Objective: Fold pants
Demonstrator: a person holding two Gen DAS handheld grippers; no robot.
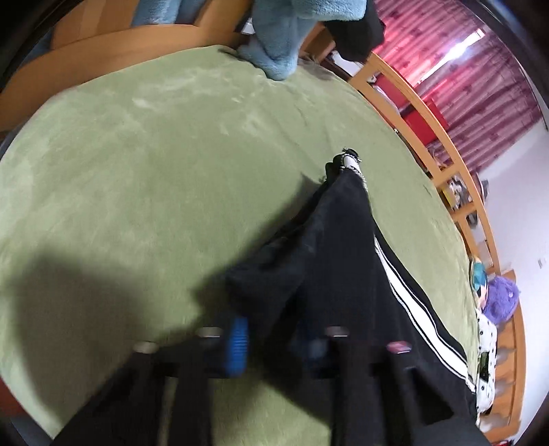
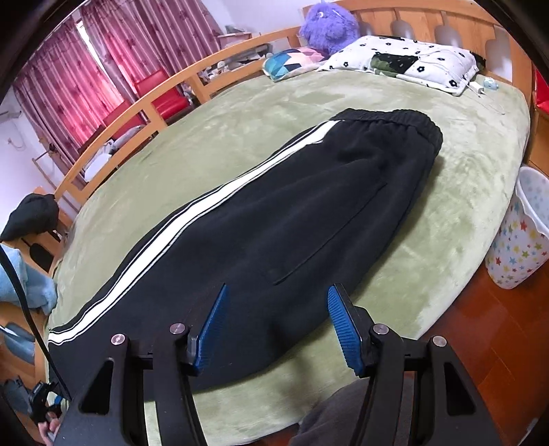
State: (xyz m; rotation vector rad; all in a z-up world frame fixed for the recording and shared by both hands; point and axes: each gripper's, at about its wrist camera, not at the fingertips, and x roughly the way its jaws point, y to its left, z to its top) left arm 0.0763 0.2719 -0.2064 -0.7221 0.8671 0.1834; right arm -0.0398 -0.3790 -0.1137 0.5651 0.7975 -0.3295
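Note:
Black pants [image 2: 281, 212] with a white side stripe lie lengthwise on the green bed, waistband toward the pillows, legs stacked. My right gripper [image 2: 278, 329] is open and empty, its blue pads hovering just above the lower leg part. In the left wrist view my left gripper [image 1: 274, 339] is shut on the black pants [image 1: 329, 247] near the leg ends and holds the fabric lifted off the bed; the view is blurred. Part of the other gripper [image 1: 348, 163] shows beyond the lifted cloth.
The green bedspread [image 2: 446, 192] covers a wooden-framed bed. A flowered pillow [image 2: 405, 60], a purple plush toy [image 2: 329, 24] and a patterned cushion lie at the head. A light blue blanket [image 1: 288, 31] hangs at the foot. A star-printed bin [image 2: 521, 233] stands on the floor beside the bed.

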